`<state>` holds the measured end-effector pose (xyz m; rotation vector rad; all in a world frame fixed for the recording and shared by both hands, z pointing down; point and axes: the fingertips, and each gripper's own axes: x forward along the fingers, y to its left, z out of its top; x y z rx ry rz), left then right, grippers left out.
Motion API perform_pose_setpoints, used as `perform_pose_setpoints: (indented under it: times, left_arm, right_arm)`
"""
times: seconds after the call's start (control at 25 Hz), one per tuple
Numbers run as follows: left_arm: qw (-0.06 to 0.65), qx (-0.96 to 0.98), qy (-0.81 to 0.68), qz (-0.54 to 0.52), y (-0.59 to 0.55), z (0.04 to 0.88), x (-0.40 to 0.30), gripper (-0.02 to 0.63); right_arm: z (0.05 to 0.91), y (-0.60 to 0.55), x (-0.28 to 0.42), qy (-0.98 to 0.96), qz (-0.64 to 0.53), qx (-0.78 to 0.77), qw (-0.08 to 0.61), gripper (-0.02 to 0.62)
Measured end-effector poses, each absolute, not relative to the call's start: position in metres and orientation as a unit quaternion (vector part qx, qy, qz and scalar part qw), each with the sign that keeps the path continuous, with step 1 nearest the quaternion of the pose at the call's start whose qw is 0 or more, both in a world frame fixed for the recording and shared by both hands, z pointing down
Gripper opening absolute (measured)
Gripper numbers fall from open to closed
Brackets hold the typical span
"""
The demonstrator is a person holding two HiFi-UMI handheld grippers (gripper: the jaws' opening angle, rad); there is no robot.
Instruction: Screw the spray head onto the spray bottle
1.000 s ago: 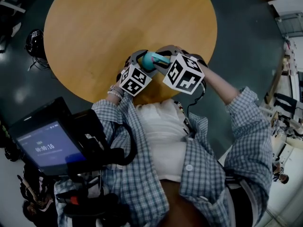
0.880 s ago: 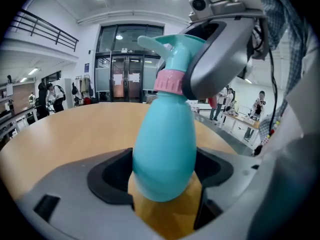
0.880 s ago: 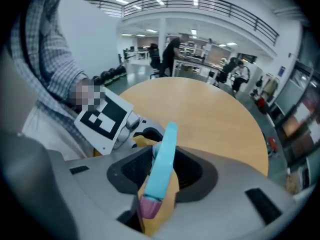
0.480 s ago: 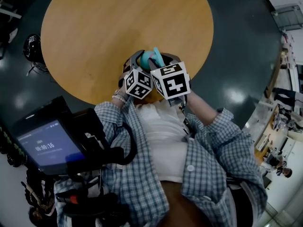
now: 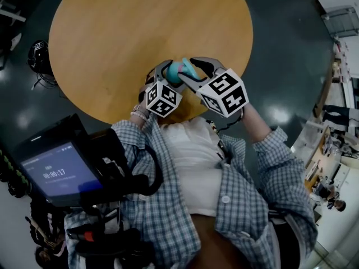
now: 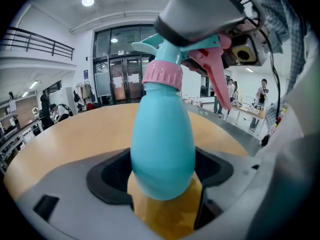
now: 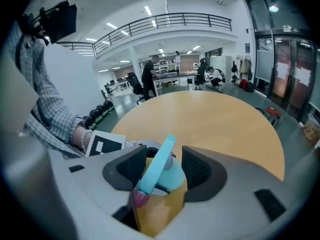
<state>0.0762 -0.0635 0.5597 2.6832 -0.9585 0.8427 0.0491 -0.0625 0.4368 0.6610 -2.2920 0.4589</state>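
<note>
Large bright hall with glass doors and a balcony rail, a few people far off at desks. Dark glossy floor (image 5: 291, 38) below. Round wooden table (image 5: 140, 27), bare, filling the upper part of the head view.

Person in a checked shirt (image 5: 168, 223) standing at the table's near edge, both arms reaching forward. Dark screen (image 5: 59, 175) on a black mount at the lower left, beside the person's body.

Two grey grippers meeting just above the table's near edge, marker cubes facing the camera.

Left gripper (image 6: 162, 171) pinching the bottle (image 6: 162, 144): black pads pressed against both sides of its rounded lower body, base clear of the wood. Teal, egg-shaped, leaning slightly right in the left gripper view, held in the air over the table edge.

Right gripper (image 7: 160, 171) coming in from the right at the bottle's top. Jaws just spread wider, standing apart on either side of the spray head (image 7: 167, 171), not pressing on it, with a little table visible between pad and plastic.

Spray head seated on the bottle's neck, teal on top. Pink ribbed collar (image 6: 162, 76) ringing the neck. Pink trigger (image 6: 216, 79) hanging down to the right of the collar. Tightness of the collar on the neck: cannot tell.
</note>
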Motion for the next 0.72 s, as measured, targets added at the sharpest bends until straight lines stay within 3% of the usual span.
perform_pose_setpoints:
  times: [0.2,0.44,0.72]
  left_arm:
    - [0.087,0.910,-0.293,0.279,-0.061,0.560,0.075,0.382]
    - [0.077,0.922,-0.251,0.284,-0.057,0.561,0.073,0.382]
    - [0.073,0.929,-0.219,0.290,-0.054,0.562,0.070,0.382]
  right_arm:
    - [0.387,-0.073,0.053,-0.930,0.073,0.170,0.318,0.198]
    - [0.402,-0.075,0.070,-0.836,-0.299,-0.048,0.457,0.198]
    - [0.423,-0.040,0.050,-0.666,-0.520,-0.283,0.455,0.198]
